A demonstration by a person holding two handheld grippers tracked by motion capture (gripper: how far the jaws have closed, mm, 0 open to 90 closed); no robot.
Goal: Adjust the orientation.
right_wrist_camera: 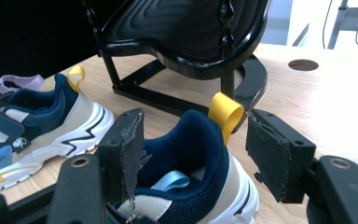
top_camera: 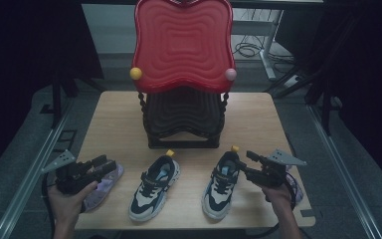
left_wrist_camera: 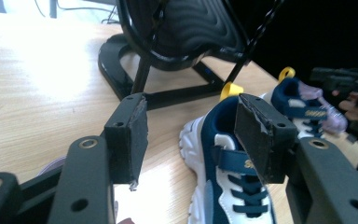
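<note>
Two navy, white and beige sneakers with yellow heel loops stand side by side on the wooden table (top_camera: 114,119). My left gripper (top_camera: 107,164) hovers open to the left of the left sneaker (top_camera: 154,188), above a purple sandal (top_camera: 107,185). In the left gripper view my left gripper (left_wrist_camera: 191,135) is open and that sneaker (left_wrist_camera: 228,172) lies just beyond the right jaw. My right gripper (top_camera: 243,163) is at the heel of the right sneaker (top_camera: 221,186). In the right gripper view my right gripper (right_wrist_camera: 196,144) stands open with that heel (right_wrist_camera: 191,140) between the jaws.
A shoe rack with a red top shelf (top_camera: 181,45) and a black lower shelf (top_camera: 184,112) stands at the middle back of the table. A second purple sandal (top_camera: 294,183) lies under the right hand. Dark floor surrounds the table.
</note>
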